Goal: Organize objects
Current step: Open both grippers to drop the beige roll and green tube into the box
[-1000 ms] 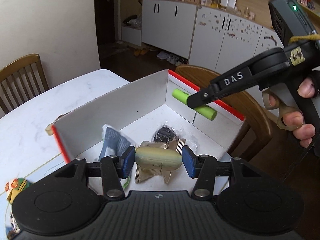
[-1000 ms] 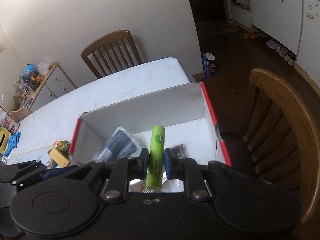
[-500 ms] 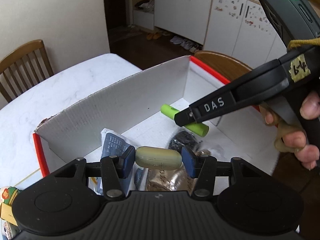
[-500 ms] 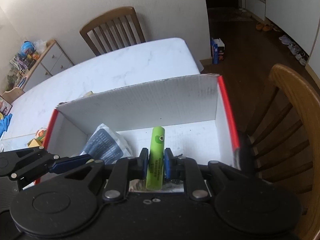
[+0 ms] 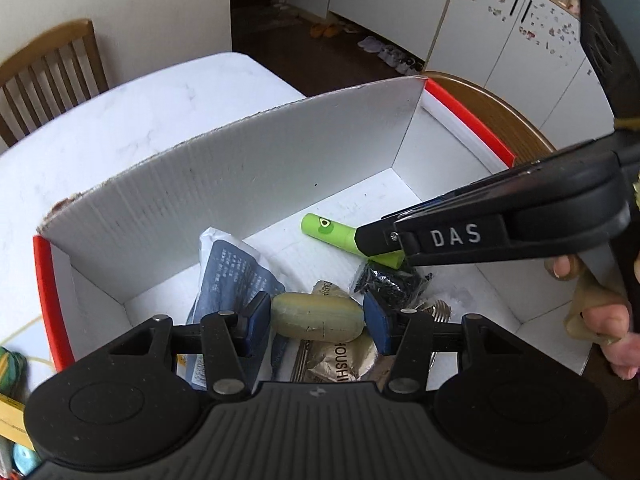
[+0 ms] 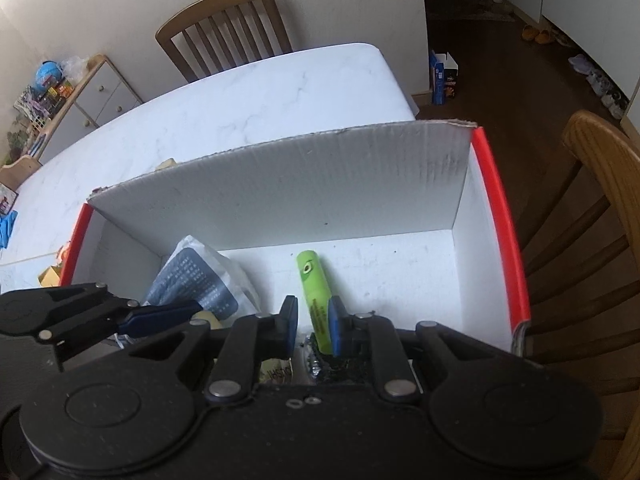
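Observation:
A white cardboard box (image 5: 240,184) with red outer sides stands on the white table; it also shows in the right wrist view (image 6: 320,176). My left gripper (image 5: 316,318) is shut on a pale green-yellow oval bar (image 5: 318,317), held over the box. My right gripper (image 6: 313,322) has opened; the green tube (image 6: 316,292) lies between its pads, leaning on the right one, tip on the box floor. The tube (image 5: 332,234) and right gripper (image 5: 460,236) show in the left wrist view.
In the box lie a blue-printed white pouch (image 5: 232,272), a black crinkled packet (image 5: 390,282) and a gold foil packet (image 5: 340,364). Wooden chairs stand at the far side (image 6: 224,28) and right (image 6: 600,184). Small toys (image 5: 10,364) sit left of the box.
My right gripper lowered into the box and its jaws opened, loosening the green tube, which now tilts to the right. My left gripper still holds the oval bar and moved closer over the box.

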